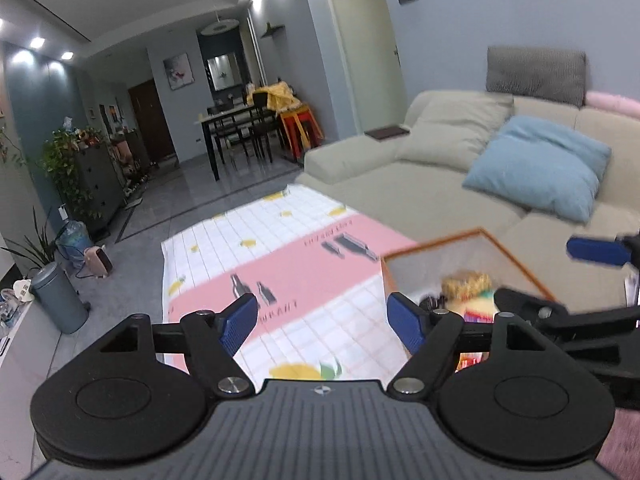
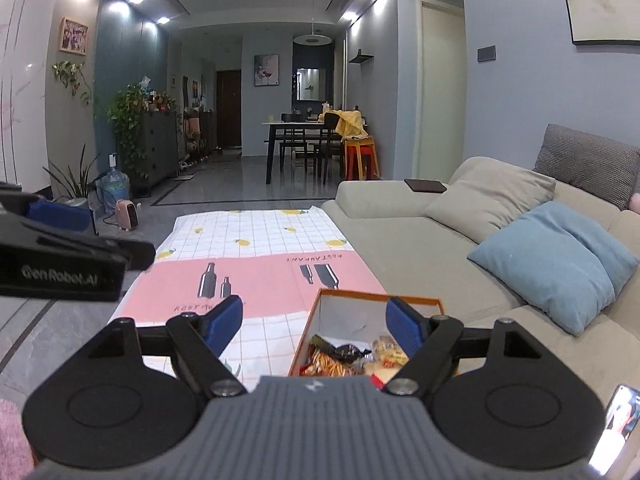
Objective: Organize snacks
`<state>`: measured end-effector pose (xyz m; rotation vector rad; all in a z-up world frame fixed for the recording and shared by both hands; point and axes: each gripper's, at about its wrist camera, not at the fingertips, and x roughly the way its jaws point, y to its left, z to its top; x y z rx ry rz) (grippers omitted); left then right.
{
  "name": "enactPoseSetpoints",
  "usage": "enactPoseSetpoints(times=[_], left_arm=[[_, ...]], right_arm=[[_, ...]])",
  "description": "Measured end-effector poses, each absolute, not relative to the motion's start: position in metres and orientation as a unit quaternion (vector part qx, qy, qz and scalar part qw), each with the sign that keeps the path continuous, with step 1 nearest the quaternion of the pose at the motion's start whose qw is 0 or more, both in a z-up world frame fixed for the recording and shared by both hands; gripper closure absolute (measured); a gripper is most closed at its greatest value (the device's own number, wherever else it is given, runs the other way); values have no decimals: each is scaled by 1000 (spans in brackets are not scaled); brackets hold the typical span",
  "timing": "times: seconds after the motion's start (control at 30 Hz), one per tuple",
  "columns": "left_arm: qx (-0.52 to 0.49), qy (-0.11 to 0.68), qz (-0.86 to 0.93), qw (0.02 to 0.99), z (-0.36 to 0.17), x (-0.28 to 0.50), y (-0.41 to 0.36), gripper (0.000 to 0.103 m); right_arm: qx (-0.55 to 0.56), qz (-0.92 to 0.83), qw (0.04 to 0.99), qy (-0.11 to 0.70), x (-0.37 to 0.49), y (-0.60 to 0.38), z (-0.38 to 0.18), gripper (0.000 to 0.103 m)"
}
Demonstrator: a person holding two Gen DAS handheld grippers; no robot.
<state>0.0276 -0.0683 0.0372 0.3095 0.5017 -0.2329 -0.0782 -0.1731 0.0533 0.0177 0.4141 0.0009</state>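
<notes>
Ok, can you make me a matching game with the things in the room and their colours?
Things:
1. pillow
2. snack box rim
3. sofa
4. pads on the right tongs

Colours:
A. beige
B. dark blue
C. light blue
D. orange

Pairs: 1-C, 2-D, 3-A, 4-B

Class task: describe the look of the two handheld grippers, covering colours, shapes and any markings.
The left gripper and right gripper match: ribbed grey body, two round black discs, black linkage arms with silver pivot bolts, and blue ridged finger pads. White "GenRobot.AI" lettering shows on the left gripper's side in the right wrist view.
</notes>
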Motion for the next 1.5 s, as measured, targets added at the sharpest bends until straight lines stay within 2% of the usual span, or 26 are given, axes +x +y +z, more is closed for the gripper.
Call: enactPoseSetpoints(times=[0.3,0.63,0.87,1.5], left_arm=[[146,310,-93,935,-18,12,-65,16],[125,378,-73,914,-63,16,-44,19],[123,392,-68,909,-73,14,-42,19],[109,399,-62,908,-71,19,-40,19]], right_arm=[[-9,-39,967,253,-101,-166,9,23],[-28,-32,940,338,-78,-154,-33,23],[-15,-36,931,362,-72,-158,-43,23],[-27,-31,932,361,-74,-153,-43,23]])
